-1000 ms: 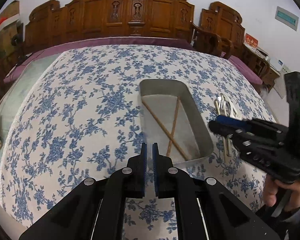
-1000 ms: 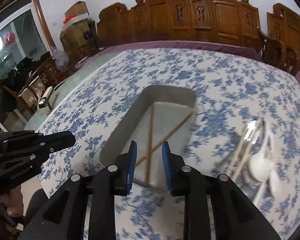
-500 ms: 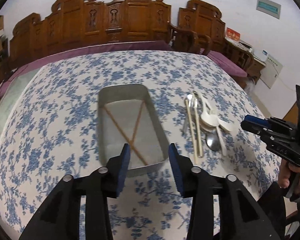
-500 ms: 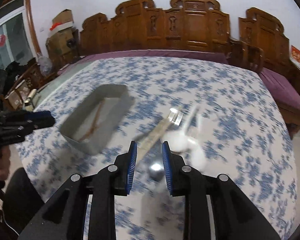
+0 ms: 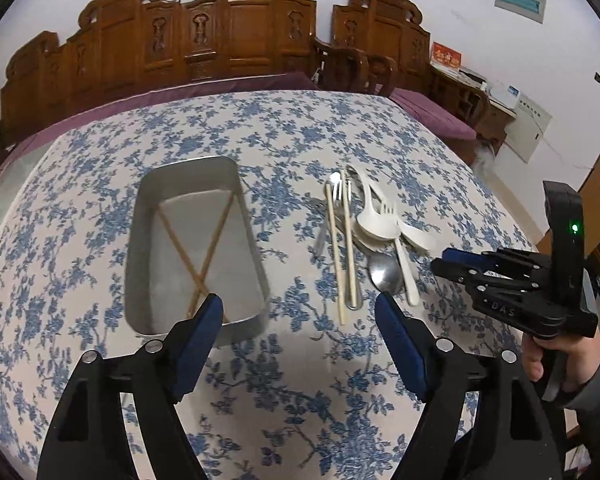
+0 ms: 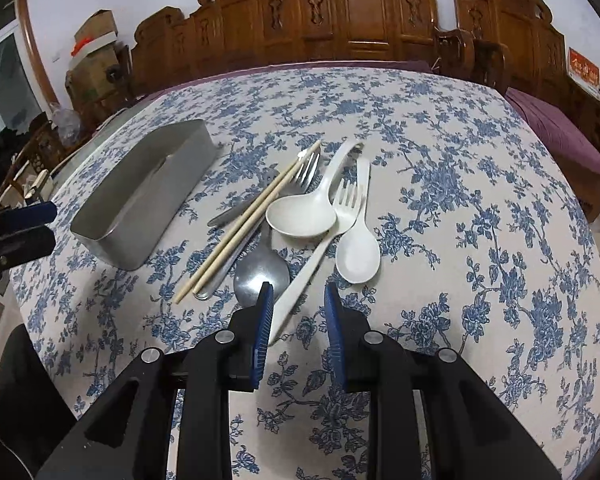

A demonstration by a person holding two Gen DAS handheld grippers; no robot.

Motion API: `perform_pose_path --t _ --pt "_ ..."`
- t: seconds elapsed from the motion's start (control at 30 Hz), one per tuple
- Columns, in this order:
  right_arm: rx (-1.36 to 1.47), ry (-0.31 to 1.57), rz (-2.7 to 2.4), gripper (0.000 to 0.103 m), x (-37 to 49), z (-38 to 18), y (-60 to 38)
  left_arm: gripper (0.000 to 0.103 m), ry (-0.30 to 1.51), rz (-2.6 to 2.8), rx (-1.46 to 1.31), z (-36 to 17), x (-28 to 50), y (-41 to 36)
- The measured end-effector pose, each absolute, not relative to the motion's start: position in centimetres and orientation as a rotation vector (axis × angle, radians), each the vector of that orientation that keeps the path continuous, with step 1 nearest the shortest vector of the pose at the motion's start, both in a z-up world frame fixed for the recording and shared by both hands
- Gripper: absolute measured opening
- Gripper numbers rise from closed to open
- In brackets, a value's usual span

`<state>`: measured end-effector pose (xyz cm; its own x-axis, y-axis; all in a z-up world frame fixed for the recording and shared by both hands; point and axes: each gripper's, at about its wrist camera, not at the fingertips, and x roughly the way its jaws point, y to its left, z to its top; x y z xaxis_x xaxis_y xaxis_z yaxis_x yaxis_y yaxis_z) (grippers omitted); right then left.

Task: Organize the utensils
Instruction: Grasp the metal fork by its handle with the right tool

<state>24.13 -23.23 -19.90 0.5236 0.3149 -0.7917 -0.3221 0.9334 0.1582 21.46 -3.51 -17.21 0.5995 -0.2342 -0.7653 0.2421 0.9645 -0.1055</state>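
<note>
The right claw (image 6: 298,304) is spread and empty, hovering low with the handle end of a white plastic fork (image 6: 320,246) lying between its fingertips and a metal spoon (image 6: 262,270) just beside its left finger. The left claw (image 5: 298,320) is spread wide and empty above the surface (image 5: 284,400), its left finger over the near rim of the metal tray (image 5: 140,216). The tray holds two crossed wooden chopsticks (image 5: 204,256); the utensil pile lies just right of it.
</note>
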Motion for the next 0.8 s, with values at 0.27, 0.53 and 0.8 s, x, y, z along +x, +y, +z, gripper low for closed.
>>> perform_pose_path --t 0.27,0.53,0.8 --pt "0.076 0.968 0.391 0.028 24.9 -19.8 -23.9 0.075 0.912 -0.308 0.050 -17.3 22.6 -5.1" --pt "0.052 1.046 0.367 0.028 28.4 -21.1 -22.1 0.075 0.943 -0.331 0.075 -17.4 23.9 -5.5" --pt "-0.014 1.125 0.298 0.026 30.7 -22.8 -20.8 0.075 0.958 -0.335 0.090 -17.3 25.0 -5.2"
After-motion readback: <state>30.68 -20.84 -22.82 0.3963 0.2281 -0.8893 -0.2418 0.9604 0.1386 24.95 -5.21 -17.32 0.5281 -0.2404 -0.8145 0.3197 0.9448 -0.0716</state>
